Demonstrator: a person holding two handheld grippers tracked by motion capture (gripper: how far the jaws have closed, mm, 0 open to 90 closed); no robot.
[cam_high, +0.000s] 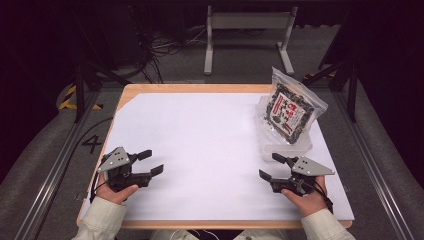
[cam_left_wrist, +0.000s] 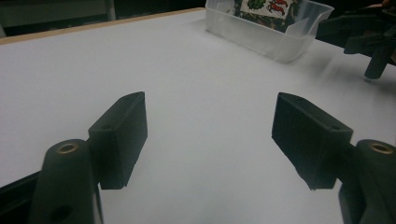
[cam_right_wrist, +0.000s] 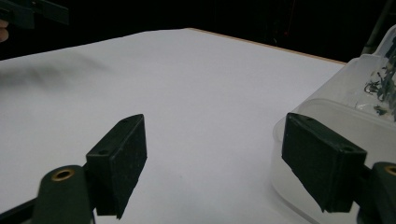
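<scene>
- Nearest the high camera, two sleeved forearms come in at the near table edge, each hand holding a gripper low over the white sheet.
- The left gripper sits near the sheet's near-left corner, jaws spread wide with nothing between them; in its own view the two black pads frame bare white surface.
- The right gripper is near the near-right side, jaws also wide apart and holding nothing, tips pointing toward the middle of the table.
- The tub, clear plastic, stands on the right side of the sheet just beyond the right gripper; in the right gripper view its rounded wall sits close by the right-hand pad, whether touching I cannot tell.
- The bag stands tilted in the tub, leaning toward the far right, its sealed top edge above the tub's rim.
- The bag is clear film packed with dark leafy bits, with a white label carrying red and black print on its front.
- Between the two grippers the sheet is bare, and nothing stands between the right gripper and the tub.
- The wooden table edge shows along the far side; beyond it are a grey metal stand, loose cables on the floor, and rails on both sides.
</scene>
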